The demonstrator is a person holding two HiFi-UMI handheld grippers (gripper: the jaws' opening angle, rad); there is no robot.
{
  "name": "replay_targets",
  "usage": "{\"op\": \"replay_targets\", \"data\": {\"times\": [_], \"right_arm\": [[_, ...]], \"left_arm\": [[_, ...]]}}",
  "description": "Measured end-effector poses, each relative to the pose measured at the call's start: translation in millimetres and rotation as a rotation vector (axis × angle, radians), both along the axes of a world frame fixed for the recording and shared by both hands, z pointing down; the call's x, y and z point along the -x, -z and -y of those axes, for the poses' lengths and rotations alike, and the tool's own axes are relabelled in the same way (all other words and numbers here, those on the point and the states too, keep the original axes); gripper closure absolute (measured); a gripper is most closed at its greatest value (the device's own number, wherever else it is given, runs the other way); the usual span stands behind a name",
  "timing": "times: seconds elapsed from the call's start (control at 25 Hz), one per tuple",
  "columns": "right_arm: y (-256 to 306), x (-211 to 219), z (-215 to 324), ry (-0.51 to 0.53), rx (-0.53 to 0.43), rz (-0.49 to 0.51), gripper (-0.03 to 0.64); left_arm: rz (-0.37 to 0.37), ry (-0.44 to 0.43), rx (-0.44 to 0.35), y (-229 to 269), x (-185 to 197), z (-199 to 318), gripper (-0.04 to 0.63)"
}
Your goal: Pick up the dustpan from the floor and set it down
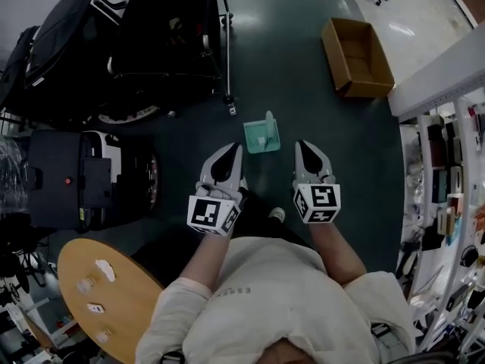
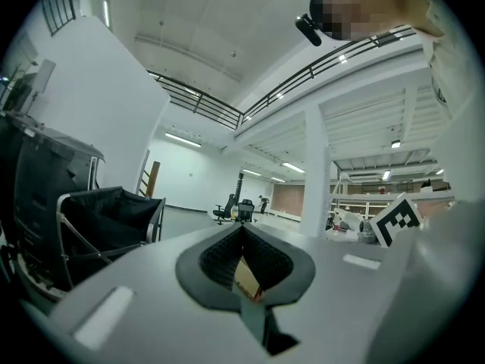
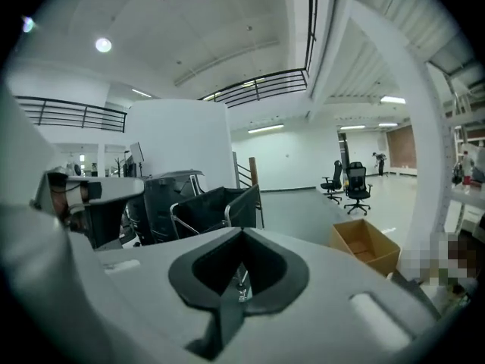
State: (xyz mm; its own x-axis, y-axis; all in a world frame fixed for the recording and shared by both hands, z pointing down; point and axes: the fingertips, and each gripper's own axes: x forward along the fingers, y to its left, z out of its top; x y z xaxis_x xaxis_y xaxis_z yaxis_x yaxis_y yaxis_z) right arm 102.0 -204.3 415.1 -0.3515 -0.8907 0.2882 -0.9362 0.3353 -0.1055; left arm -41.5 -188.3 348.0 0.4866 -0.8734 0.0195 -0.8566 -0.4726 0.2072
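One dustpan (image 1: 262, 135) ahead, between both grippers (image 1: 231, 154) (image 1: 305, 149).

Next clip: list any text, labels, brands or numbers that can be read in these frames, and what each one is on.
Nothing reads cleanly.
Shirt, chest print: a short, faint line of letters, too blurred to read.
Cubes on left gripper and right gripper: black-and-white marker squares, no letters.
Shelf items: labels too small to read.
Dustpan, cardboard box: no print visible.

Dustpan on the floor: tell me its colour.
The dustpan is teal green; the head view shows it best.
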Motion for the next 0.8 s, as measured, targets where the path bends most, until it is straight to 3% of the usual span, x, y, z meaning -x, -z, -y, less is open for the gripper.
{"op": "replay_targets", "data": {"times": [0.28, 0.64, 0.8], "right_arm": [[12.5, -11.3, -56.5, 0.080, -0.036, -0.049, 0.624], [18.2, -25.3, -138.5, 0.060, -0.030, -0.106, 0.624], [31.4, -22.8, -192.4, 0.093, -0.056, -0.103, 0.624]], "left_arm": [[0.021, 0.075, -0.037, 13.7, -1.4, -60.7, 0.578], [0.017, 0.035, -0.020, 6.8, -3.5, -151.2, 0.580], [-0.028, 0.044, -0.039, 24.9, -0.4, -200.8, 0.580]]}}
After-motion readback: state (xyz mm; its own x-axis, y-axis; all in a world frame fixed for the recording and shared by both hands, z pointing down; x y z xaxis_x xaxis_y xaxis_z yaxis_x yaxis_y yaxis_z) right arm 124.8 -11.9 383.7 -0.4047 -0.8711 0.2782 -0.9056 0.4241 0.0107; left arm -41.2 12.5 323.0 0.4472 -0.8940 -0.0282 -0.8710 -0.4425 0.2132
